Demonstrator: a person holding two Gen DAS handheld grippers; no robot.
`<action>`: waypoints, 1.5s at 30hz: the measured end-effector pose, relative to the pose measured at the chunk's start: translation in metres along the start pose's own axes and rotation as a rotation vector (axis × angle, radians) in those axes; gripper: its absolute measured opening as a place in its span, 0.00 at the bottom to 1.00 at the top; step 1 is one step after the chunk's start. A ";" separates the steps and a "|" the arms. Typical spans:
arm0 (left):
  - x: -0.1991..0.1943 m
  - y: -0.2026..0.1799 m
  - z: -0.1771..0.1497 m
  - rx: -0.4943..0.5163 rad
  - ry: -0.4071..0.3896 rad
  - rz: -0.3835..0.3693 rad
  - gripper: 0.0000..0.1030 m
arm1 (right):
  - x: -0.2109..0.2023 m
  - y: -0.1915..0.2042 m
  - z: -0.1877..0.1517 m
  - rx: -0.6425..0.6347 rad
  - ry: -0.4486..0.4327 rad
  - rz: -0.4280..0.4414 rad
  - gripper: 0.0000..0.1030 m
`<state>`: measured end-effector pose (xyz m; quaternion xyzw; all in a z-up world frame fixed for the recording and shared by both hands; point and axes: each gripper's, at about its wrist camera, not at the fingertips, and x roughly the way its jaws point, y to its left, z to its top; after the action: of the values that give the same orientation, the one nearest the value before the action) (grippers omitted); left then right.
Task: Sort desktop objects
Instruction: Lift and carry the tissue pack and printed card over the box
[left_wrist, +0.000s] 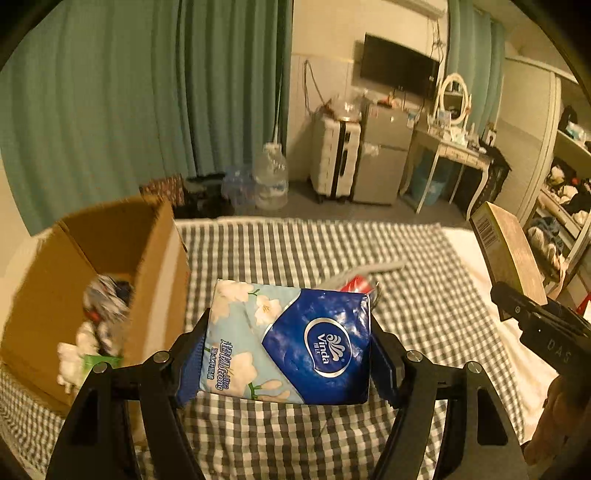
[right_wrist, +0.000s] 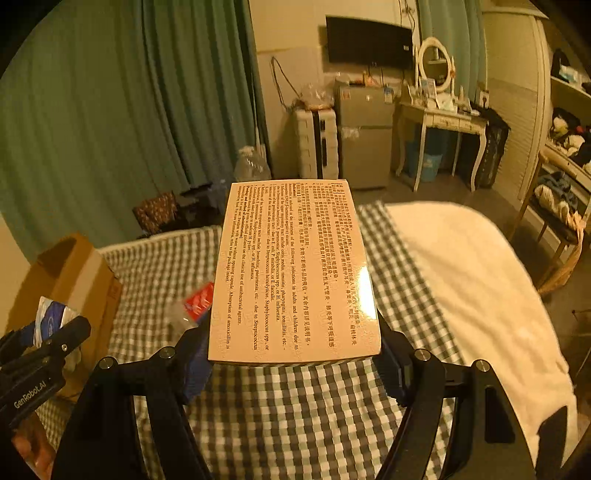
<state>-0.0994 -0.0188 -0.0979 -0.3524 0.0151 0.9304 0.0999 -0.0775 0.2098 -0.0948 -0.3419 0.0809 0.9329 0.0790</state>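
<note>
So we had the left tongs (left_wrist: 286, 341) clamped on a soft tissue pack (left_wrist: 288, 339), pads pressing in on both of its sides and holding it up in the air over the checked bedspread (left_wrist: 295, 251). The pack was pale blue with white flowers on one half and deep blue with an oval Vinda logo on the other, glossy plastic wrap, a bit squashed. The right tongs (right_wrist: 295, 347) were gripping a flat medicine box (right_wrist: 293, 269) the same way, jaws fairly wide and tight against its edges, also lifted clear of the bed; its top face was cream-coloured and shiny, covered in small printed text in Chinese and English. From the left wrist view we could look into the open cardboard box (left_wrist: 155, 258) sitting on the bed to the left, with a jumble of crumpled wrappers and white stuff inside, and we could also see the barcode end and textured side of the medicine box (left_wrist: 506, 251) sticking up at the right edge. The right wrist view only gave us the outside of the cardboard box (right_wrist: 85, 273), but it showed a white blanket (right_wrist: 461, 280) spread over the right part of the bed, plus a red packet (right_wrist: 199, 301) lying on the bedspread just beyond the tongs. Everything was lit dim and yellowish.
</note>
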 end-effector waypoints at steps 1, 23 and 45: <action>-0.006 0.000 0.003 0.001 -0.012 0.002 0.72 | -0.010 0.002 0.002 -0.002 -0.015 0.003 0.72; -0.139 0.046 0.034 -0.030 -0.254 0.069 0.73 | -0.142 0.055 0.036 -0.059 -0.228 0.100 0.72; -0.148 0.130 0.030 -0.075 -0.290 0.207 0.73 | -0.136 0.160 0.032 -0.177 -0.206 0.225 0.72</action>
<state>-0.0367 -0.1695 0.0166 -0.2146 0.0020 0.9767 -0.0085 -0.0273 0.0475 0.0335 -0.2390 0.0278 0.9694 -0.0484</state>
